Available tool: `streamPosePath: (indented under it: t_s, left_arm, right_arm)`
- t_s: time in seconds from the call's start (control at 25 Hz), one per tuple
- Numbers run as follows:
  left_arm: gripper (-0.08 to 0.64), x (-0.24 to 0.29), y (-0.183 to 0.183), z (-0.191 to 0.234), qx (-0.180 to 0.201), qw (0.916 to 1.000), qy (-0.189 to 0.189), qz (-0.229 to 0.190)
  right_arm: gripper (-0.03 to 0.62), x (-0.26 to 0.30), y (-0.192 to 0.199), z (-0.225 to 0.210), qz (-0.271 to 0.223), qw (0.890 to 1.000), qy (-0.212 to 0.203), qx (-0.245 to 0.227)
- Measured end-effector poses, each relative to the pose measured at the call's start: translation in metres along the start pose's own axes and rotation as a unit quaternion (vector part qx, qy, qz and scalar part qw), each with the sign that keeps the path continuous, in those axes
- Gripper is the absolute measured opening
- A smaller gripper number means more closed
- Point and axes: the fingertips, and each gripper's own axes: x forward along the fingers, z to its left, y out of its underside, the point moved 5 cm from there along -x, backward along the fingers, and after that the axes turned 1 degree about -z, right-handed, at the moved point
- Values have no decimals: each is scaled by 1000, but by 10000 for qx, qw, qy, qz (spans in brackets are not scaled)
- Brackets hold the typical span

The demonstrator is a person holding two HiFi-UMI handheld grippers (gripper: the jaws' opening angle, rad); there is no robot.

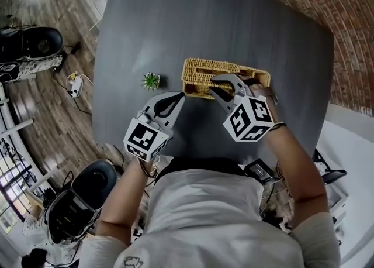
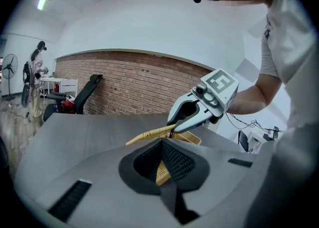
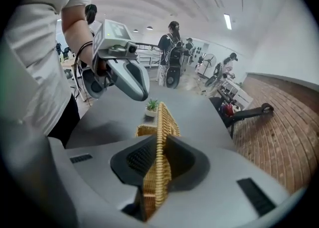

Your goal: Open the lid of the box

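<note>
**A:** Two grippers on it! The right gripper point(image 1: 214, 85) is clamped on the one wicker lid point(image 3: 160, 122), edge-on between its pads.

**B:** And the left gripper point(image 1: 179, 97) pinches the left end wall of the single box point(image 1: 196, 79), mid-table point(image 1: 175, 27). One potted plant point(image 1: 151, 80) is near its left end.

**A:** In the head view the right gripper hides the box's right end.

**B:** Only the left gripper view shows the lid slanting up off the box.

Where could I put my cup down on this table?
Bare: the far half of the table beyond the wicker box, and the left strip past the small plant. Crowded: at the box, around left gripper and right gripper.
</note>
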Motion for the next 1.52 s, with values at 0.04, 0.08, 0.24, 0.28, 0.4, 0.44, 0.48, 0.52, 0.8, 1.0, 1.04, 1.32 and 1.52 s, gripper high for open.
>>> streamPosePath:
  t_s: [0.04,0.08,0.24,0.28,0.4,0.44,0.48,0.52,0.8,1.0,1.04,1.32,1.52]
  left_arm:
    - [11,2,-4,2,-3,10000,-10,-29]
    - [11,4,-8,4,10,10000,-12,-47]
    - [11,16,-20,9,153,9999,36,-36]
    - [11,18,-21,10,214,9998,38,-22]
    - [11,21,-25,13,296,9996,30,-15]
    - [11,23,-26,14,305,9995,35,-16]
    - [11,25,-27,15,326,9995,44,-11]
    - [11,26,-28,17,354,9994,52,0]
    - [11,38,-32,27,536,9986,-35,-13]
    - [11,48,-34,25,517,9986,-53,-61]
    - [11,51,-33,25,527,9986,-44,-49]
    - [11,55,-44,30,515,9986,-33,-72]
    - [11,45,-50,38,536,9985,0,-100]
  right_arm:
    - [56,-3,-3,-7,-18,10000,25,-52]
    - [51,-5,-5,-15,-18,9999,39,-110]
    - [44,-8,-10,-37,66,9995,15,-302]
    - [44,-7,-10,-41,71,9995,-33,-300]
    - [44,-7,-10,-48,90,9992,-214,-315]
    - [44,-7,-10,-50,97,9991,-284,-302]
    - [46,-7,-9,-54,96,9990,-354,-264]
    - [46,-7,-9,-58,87,9989,-413,-211]
    - [54,0,-3,-98,38,9978,-659,66]
    - [61,5,3,-121,0,9957,-859,343]
    - [63,7,6,-125,-28,9953,-887,397]
    - [71,13,4,-147,-7,9939,-988,488]
    - [75,16,-8,-148,-9,9947,-906,484]
